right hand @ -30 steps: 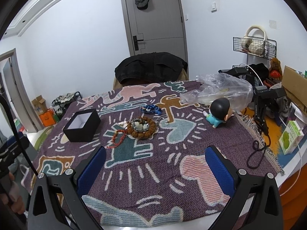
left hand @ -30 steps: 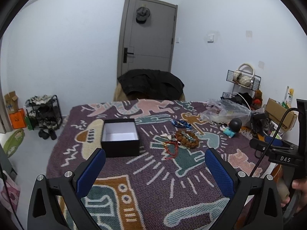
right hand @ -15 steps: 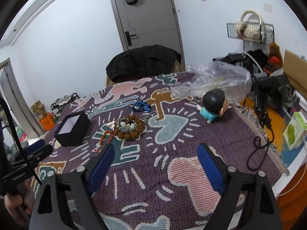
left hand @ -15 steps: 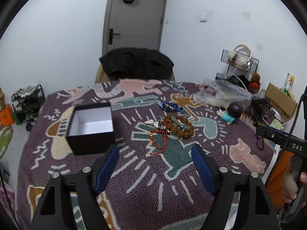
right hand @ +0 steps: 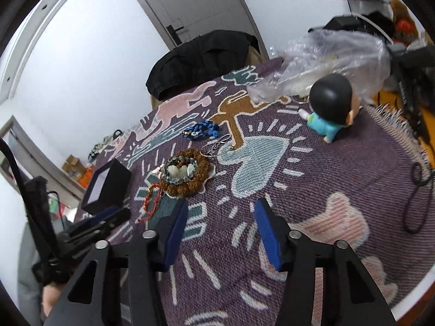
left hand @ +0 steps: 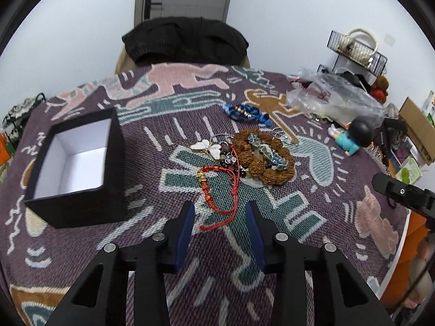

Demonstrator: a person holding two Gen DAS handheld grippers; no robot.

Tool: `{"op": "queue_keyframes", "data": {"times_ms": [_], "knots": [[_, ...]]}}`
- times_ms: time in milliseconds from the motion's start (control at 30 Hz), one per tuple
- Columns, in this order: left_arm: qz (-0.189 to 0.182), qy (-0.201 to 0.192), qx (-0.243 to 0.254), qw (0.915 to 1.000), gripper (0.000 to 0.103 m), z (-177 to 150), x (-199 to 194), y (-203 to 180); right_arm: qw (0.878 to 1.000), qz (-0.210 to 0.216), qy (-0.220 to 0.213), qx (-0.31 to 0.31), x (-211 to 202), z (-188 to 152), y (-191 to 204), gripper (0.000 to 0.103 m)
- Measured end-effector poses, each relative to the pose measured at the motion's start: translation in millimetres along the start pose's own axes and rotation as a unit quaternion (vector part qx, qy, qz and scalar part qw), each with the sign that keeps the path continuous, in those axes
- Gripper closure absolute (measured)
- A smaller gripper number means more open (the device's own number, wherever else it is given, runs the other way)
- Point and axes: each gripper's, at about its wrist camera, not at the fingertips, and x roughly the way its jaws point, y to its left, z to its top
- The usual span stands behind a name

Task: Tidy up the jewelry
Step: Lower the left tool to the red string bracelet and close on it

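- Partly buried under the brown bead ring point(left hand: 267, 160): small beads, too tangled to separate.
- Blurred: black box point(right hand: 107, 187) near the left gripper point(right hand: 108, 218).
- Hidden inside the plastic bag point(left hand: 337, 95): contents unreadable.

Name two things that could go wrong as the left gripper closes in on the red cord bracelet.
1. The red cord bracelet runs into the heap beside the brown bead ring, so lifting it may drag neighbours along.
2. The left gripper, jaws open, sits low over the woven cloth; the thin cord might slip free, or the pads could snag the weave.

Woven cloth rug point(left hand: 272, 244), rough; matt black box point(left hand: 114, 179); knobbly brown seed bracelet point(left hand: 261, 160); crinkled glossy plastic bag point(right hand: 326, 59).
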Motion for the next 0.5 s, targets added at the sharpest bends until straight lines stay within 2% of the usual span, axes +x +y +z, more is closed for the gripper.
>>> {"op": "queue_keyframes", "data": {"times_ms": [133, 233, 333, 433, 500], "knots": [[0.015, 0.022, 0.007, 0.9996, 0.072, 7, 20, -4, 0.999, 0.031, 0.011, 0.029, 12, 7, -4, 0.055], [0.028, 0.031, 0.004, 0.9991, 0.073, 12, 31, -3, 0.998, 0.050, 0.020, 0.043, 23, 11, -3, 0.057], [0.036, 0.038, 0.000, 0.9986, 0.074, 16, 39, 1, 0.998, 0.052, 0.022, 0.029, 31, 16, 4, 0.058], [0.034, 0.054, -0.009, 0.9979, 0.087, 18, 49, 6, 0.998, 0.056, 0.029, 0.011, 40, 20, 12, 0.058], [0.036, 0.050, -0.008, 0.9981, 0.091, 18, 51, 7, 0.998, 0.056, 0.033, -0.003, 47, 23, 16, 0.058]]}}
